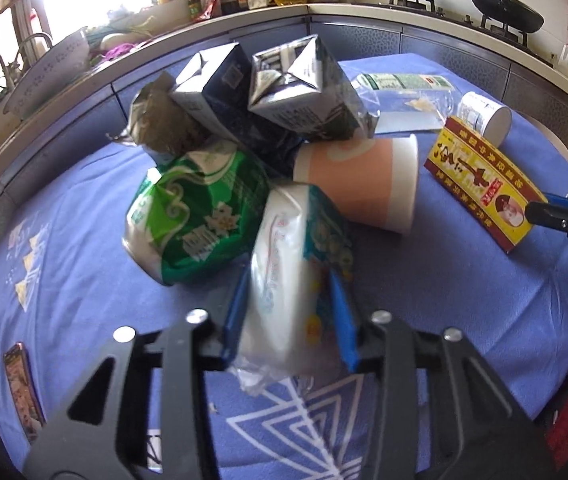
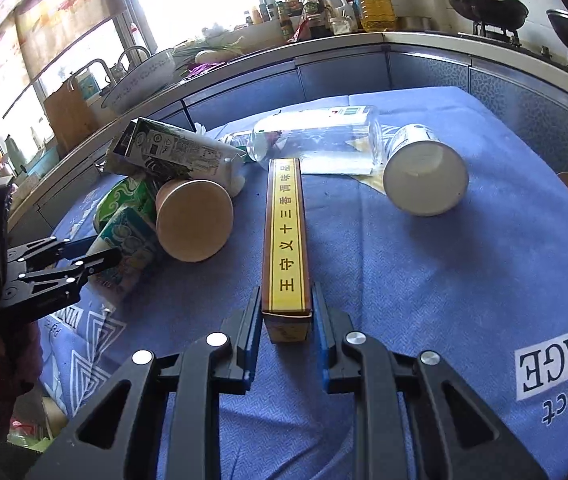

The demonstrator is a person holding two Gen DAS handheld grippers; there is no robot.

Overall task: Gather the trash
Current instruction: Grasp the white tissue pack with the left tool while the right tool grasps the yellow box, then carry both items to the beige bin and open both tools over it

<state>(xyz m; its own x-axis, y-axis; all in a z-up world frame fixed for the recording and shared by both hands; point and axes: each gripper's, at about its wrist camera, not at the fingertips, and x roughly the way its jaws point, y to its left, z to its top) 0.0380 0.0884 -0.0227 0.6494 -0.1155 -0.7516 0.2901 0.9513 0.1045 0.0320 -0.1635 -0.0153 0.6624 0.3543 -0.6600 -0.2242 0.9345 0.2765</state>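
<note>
My left gripper [image 1: 290,300] is shut on a white and teal tissue pack [image 1: 296,272], which lies against a pile: a green bag [image 1: 200,216], two crushed cartons [image 1: 296,88] and a pink paper cup [image 1: 364,184] on its side. My right gripper [image 2: 287,312] straddles the near end of a long yellow and red box [image 2: 286,240]; its blue pads stand close on both sides, with small gaps showing. The left gripper [image 2: 84,264] with the tissue pack [image 2: 128,248] also shows in the right wrist view. The box [image 1: 480,180] and a right fingertip [image 1: 544,212] show in the left wrist view.
A clear plastic bottle [image 2: 320,136] and a white cup [image 2: 426,178] lie further back on the blue tablecloth [image 2: 444,280]. A phone [image 1: 22,392] lies near the cloth's left edge. A kitchen counter [image 2: 364,40] with bottles, a basin and woks runs behind.
</note>
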